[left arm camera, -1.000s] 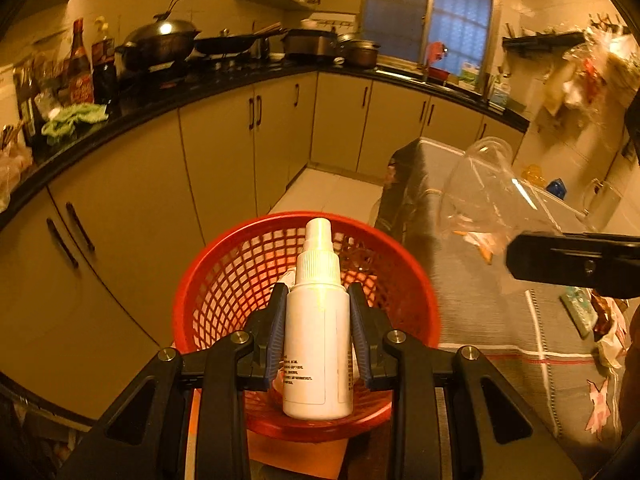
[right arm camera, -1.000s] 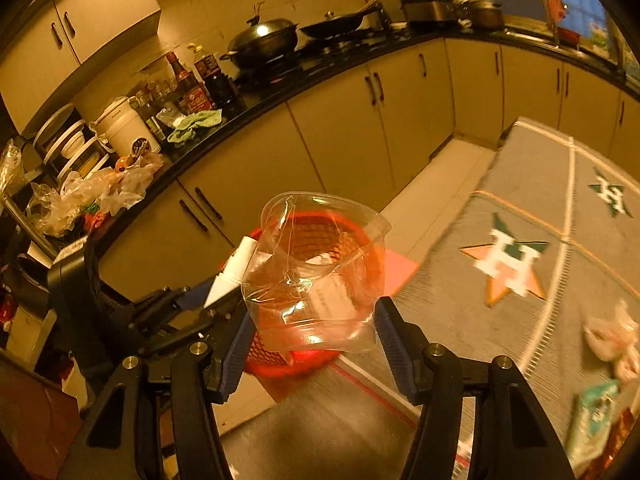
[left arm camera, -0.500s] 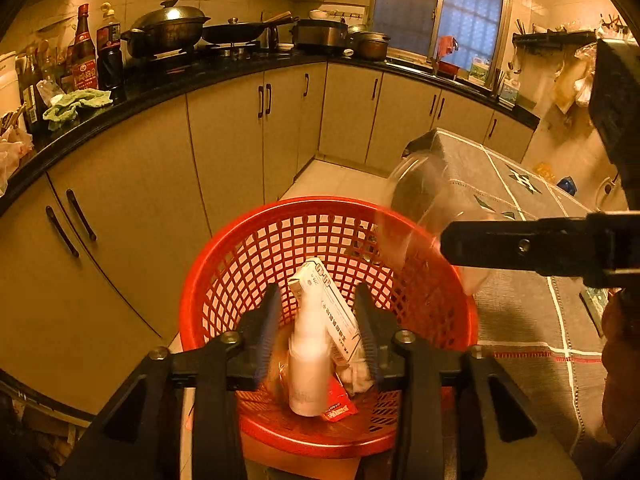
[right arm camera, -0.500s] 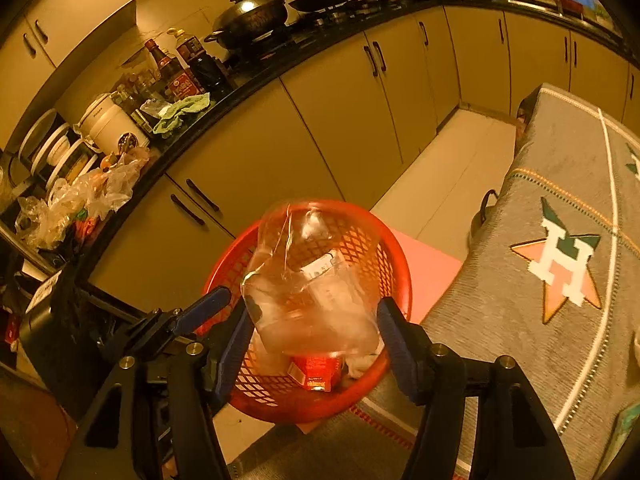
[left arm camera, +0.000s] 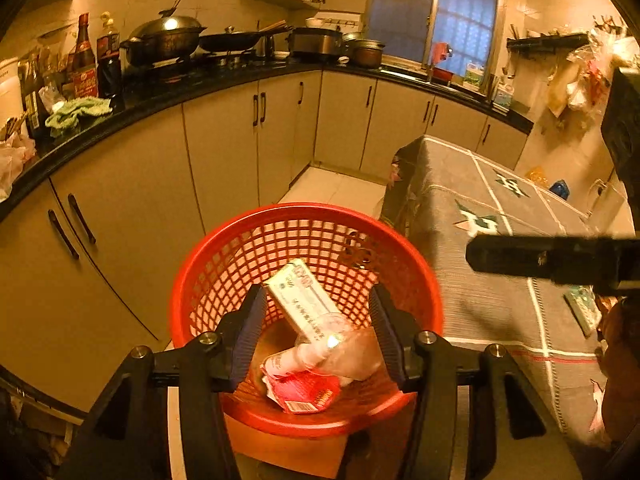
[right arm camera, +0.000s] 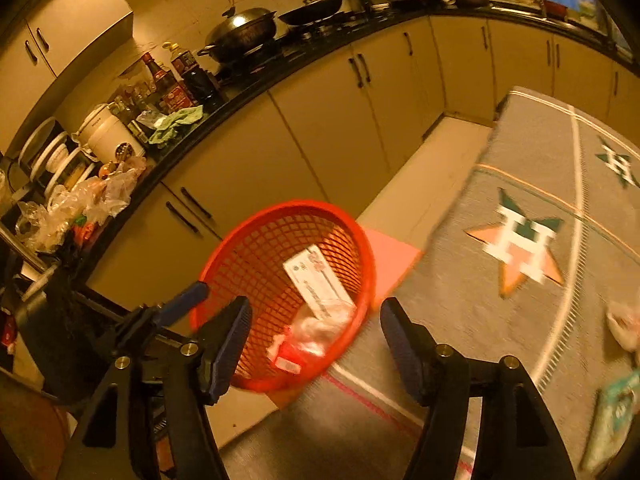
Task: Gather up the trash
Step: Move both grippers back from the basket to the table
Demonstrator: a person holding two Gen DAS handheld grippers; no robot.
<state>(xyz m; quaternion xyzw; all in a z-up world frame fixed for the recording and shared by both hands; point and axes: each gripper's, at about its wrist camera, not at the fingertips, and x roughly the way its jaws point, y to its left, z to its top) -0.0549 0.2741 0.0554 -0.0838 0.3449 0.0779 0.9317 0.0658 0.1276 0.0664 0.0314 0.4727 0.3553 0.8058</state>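
Now the left gripper [left arm camera: 316, 332] hangs over the red basket [left arm camera: 424, 300], jaws opening and bare, its white spray bottle dropped inside; the right gripper [right arm camera: 316, 344], spread, has likewise released the clear cup [right arm camera: 316, 330] there, so more table litter can follow.

The surface [right arm camera: 460, 300] wears a grey cloth with star motifs; at the frame's right edge a crumpled plastic bag [right arm camera: 622, 324] and a green packet [right arm camera: 612, 420] lie on it.
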